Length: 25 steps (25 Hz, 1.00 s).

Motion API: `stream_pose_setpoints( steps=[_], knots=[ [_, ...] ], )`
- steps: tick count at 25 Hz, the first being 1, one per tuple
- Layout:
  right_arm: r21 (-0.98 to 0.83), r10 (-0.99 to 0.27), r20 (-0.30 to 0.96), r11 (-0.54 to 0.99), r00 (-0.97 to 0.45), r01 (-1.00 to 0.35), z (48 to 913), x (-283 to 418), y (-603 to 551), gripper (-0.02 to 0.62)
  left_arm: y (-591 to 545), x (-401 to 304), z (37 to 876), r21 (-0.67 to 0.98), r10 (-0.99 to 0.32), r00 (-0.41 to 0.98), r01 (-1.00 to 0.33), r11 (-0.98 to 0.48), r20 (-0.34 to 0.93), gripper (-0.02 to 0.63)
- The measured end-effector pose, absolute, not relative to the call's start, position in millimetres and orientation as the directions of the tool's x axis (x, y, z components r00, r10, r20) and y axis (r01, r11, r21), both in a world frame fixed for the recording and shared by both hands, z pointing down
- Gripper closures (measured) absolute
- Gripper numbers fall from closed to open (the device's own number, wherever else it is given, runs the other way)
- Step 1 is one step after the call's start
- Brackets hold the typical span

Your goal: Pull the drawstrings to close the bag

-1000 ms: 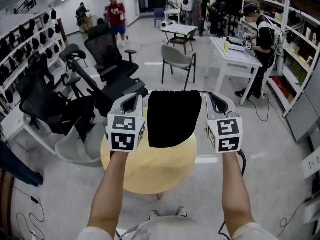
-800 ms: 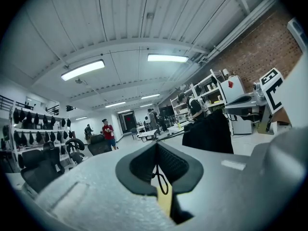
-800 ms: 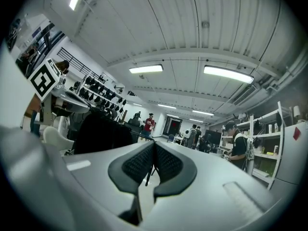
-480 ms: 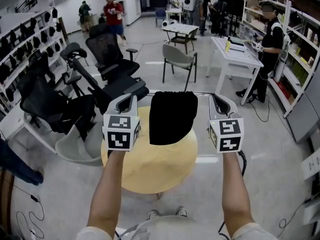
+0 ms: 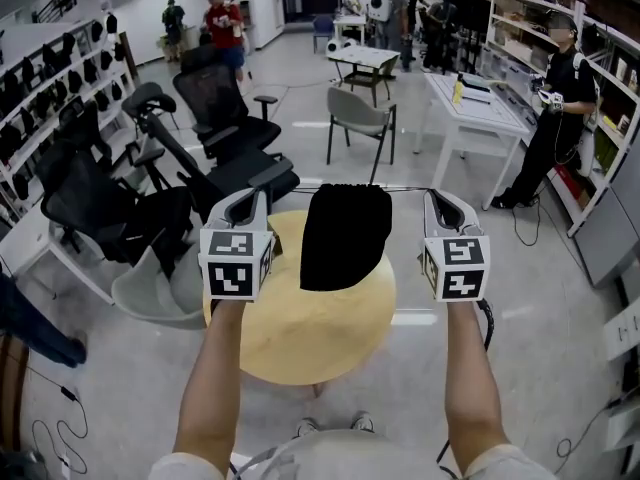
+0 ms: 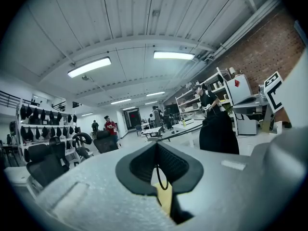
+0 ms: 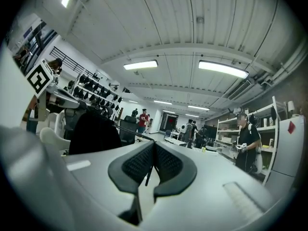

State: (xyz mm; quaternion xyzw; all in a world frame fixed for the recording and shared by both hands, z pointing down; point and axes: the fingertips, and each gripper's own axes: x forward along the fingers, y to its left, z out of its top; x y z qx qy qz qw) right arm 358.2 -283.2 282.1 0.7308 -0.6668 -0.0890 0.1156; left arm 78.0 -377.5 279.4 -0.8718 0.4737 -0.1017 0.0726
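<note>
Left hand-held gripper [image 6: 157,150] is pinched tight on a thin black drawstring cord [image 6: 161,181] (a loop hangs below the pads). Right hand-held gripper [image 7: 154,150] likewise, clamped on the other black cord [image 7: 147,176]. Black fabric drawstring bag [image 5: 345,236] hangs between the two, over the round light-wood bench [image 5: 300,343]. Cords run taut from its top out to each side.
</note>
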Motion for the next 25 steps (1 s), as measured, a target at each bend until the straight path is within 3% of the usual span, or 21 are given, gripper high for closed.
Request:
stream_pose_setpoints(
  steps=[25],
  knots=[
    [0.253, -0.992, 0.019, -0.114, 0.123, -0.961, 284, 372, -277, 0.586, -383, 49, 291, -0.209, -0.868, 0.481, -0.843, -0.496, 0.122, 0.601]
  ],
)
